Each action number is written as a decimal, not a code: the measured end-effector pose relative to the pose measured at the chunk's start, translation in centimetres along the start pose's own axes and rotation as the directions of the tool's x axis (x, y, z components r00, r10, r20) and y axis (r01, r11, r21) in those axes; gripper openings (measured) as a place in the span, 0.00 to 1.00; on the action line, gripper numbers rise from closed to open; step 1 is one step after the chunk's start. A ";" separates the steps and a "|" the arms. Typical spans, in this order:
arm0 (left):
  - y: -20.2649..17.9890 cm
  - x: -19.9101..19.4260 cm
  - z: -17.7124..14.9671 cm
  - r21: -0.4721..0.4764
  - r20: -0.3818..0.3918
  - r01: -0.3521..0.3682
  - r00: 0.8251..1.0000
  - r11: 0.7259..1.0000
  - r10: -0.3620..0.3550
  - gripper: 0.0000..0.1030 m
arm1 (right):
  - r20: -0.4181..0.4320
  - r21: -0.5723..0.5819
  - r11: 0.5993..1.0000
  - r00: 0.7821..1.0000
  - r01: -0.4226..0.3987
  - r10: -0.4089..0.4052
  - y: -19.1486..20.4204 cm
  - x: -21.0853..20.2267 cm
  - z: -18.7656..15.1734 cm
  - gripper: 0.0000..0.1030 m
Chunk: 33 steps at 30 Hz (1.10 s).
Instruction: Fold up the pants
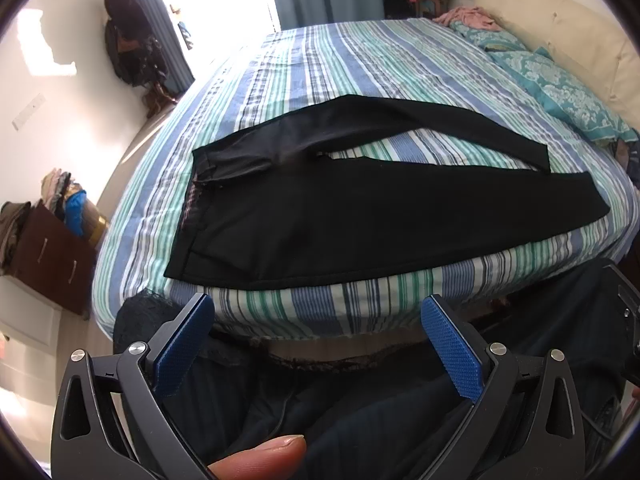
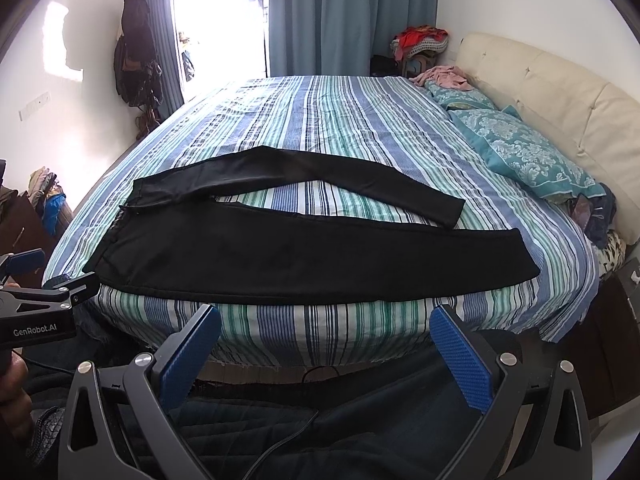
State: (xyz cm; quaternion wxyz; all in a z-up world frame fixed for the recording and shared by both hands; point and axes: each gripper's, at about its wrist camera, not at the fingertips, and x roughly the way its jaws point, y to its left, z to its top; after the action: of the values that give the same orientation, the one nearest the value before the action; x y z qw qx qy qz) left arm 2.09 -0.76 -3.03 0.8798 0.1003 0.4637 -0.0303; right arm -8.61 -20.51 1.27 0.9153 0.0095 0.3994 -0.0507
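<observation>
Black pants (image 1: 304, 216) lie spread flat on the striped bed (image 1: 320, 64), waistband to the left, both legs running right and splayed apart. They also show in the right wrist view (image 2: 280, 256). My left gripper (image 1: 318, 304) is open and empty, held below the bed's near edge, in front of the pants. My right gripper (image 2: 326, 316) is open and empty, also below the near edge. The left gripper also shows at the left edge of the right wrist view (image 2: 48, 276).
The striped bed (image 2: 340, 128) has teal pillows (image 2: 528, 156) and a cream headboard (image 2: 560, 92) at the right. A dark drawer unit (image 1: 48, 256) with clothes stands left. Hanging bags (image 2: 136, 64) and curtains (image 2: 344, 16) are at the back.
</observation>
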 end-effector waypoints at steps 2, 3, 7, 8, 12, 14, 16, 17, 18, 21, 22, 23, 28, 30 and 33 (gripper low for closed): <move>0.0 0.1 0.0 0.000 -0.003 0.000 1.000 1.000 0.000 1.00 | -0.003 -0.002 1.000 1.000 0.000 0.000 0.0 0.2 0.0 1.00; 0.0 0.2 0.0 0.000 -0.005 0.000 1.000 1.000 0.000 1.00 | -0.004 -0.003 1.000 1.000 0.001 -0.001 0.1 0.2 0.0 1.00; 0.0 0.5 0.1 0.002 -0.015 0.003 1.000 1.000 -0.003 1.00 | -0.008 -0.004 1.000 1.000 -0.001 0.001 0.1 0.5 0.0 1.00; 0.0 0.5 0.1 0.003 -0.017 0.003 1.000 1.000 -0.003 1.00 | -0.010 -0.004 1.000 1.000 -0.002 0.002 0.1 0.6 0.0 1.00; 0.0 0.8 0.2 0.005 -0.022 0.004 1.000 1.000 -0.004 1.00 | -0.008 -0.004 1.000 1.000 -0.003 0.003 0.1 0.8 0.1 1.00; 0.0 0.9 0.2 0.005 -0.024 0.004 1.000 1.000 -0.004 1.00 | -0.006 -0.004 1.000 1.000 -0.005 0.005 0.1 0.9 0.1 1.00; -0.1 1.0 0.1 0.007 -0.027 0.004 1.000 1.000 -0.003 1.00 | -0.007 -0.003 1.000 1.000 -0.007 0.007 0.1 0.9 0.1 1.00; -0.1 1.1 0.2 0.008 -0.029 0.004 1.000 1.000 -0.003 1.00 | -0.007 -0.001 1.000 1.000 -0.009 0.009 0.1 1.0 0.1 1.00; -0.2 1.1 0.1 0.009 -0.030 0.004 1.000 1.000 -0.003 1.00 | -0.007 0.001 1.000 1.000 -0.012 0.012 0.1 1.0 0.2 1.00; -0.2 1.3 0.1 0.011 -0.036 0.004 0.999 1.000 -0.003 1.00 | -0.002 0.007 0.999 0.999 -0.036 0.036 0.0 1.1 0.1 1.00; -0.2 1.4 0.1 0.011 -0.039 0.004 0.999 1.000 -0.004 1.00 | 0.000 0.007 0.999 0.999 -0.044 0.044 0.0 1.2 0.1 1.00; -0.2 1.4 0.1 0.011 -0.041 0.004 0.999 1.000 -0.004 1.00 | 0.001 0.006 0.999 0.999 -0.050 0.050 0.0 1.2 0.1 1.00; -0.3 1.6 0.2 0.016 -0.047 0.001 0.999 1.000 -0.001 1.00 | -0.019 0.008 0.997 0.997 -0.077 0.077 0.1 1.9 -0.1 1.00; -0.3 1.7 0.2 0.018 -0.048 -0.002 0.999 1.000 0.002 1.00 | -0.022 0.012 0.997 0.997 -0.078 0.078 0.0 2.1 -0.2 1.00; -0.4 1.7 0.3 0.024 -0.047 -0.007 0.999 1.000 0.008 1.00 | -0.013 0.019 0.997 0.997 -0.078 0.078 0.0 2.1 -0.2 1.00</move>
State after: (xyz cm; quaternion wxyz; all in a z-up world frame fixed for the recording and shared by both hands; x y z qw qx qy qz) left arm 3.27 -1.18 -4.37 0.8673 0.1134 0.4837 -0.0304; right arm -7.40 -20.72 -0.39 0.9137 0.0339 0.4045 -0.0187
